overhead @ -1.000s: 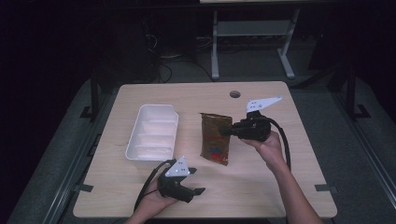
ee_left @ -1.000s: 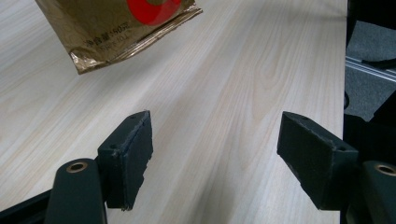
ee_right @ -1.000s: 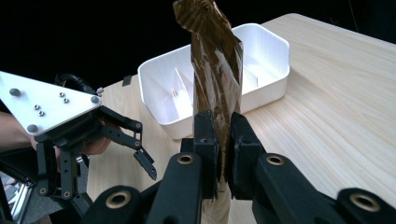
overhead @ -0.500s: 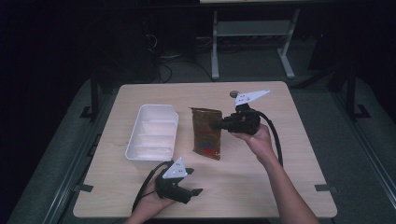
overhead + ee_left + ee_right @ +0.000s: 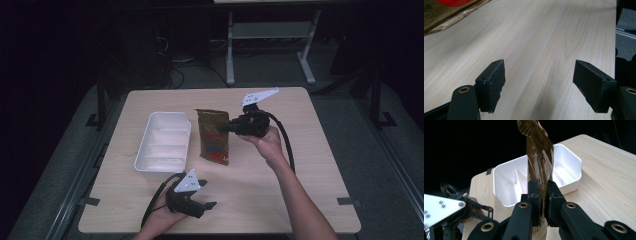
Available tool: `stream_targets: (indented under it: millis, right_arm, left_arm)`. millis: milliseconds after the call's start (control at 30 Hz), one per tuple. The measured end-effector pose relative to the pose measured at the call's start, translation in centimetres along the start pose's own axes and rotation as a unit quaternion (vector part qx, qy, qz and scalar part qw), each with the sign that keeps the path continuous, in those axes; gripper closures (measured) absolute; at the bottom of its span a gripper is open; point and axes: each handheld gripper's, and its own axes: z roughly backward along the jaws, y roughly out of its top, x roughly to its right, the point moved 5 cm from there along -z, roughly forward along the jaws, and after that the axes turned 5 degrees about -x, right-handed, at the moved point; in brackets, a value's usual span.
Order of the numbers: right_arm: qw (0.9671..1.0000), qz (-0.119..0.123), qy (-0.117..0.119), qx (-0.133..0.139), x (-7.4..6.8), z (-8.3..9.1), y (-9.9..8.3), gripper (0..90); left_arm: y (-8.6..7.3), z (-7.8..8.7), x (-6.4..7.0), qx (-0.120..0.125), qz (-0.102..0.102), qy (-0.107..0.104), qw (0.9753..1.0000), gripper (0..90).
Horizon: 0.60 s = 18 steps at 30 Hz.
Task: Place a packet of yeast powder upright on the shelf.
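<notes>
Your right gripper [image 5: 543, 195] pinches the brown bag [image 5: 539, 160], maybe lifting it toward the white tray [image 5: 165, 141] | your left gripper [image 5: 544, 87] rests wide open, empty, on the bench [image 5: 310, 165].

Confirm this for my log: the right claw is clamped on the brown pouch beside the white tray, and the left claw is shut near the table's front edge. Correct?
Not quite. The left claw is open: the left gripper view shows its jaws wide apart over bare table. The rest holds: the right claw is clamped on the brown pouch beside the white tray.
</notes>
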Motion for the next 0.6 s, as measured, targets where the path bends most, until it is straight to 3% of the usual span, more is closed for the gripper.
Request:
stream_targets:
  millis: [600]
  right_arm:
    - [1.0000,0.006,0.000,0.003,0.6,-1.5,3.2,83.8]
  left_arm:
    - [-0.3,-0.1,-0.2,-0.006,-0.010,0.005,0.9999,24.2]
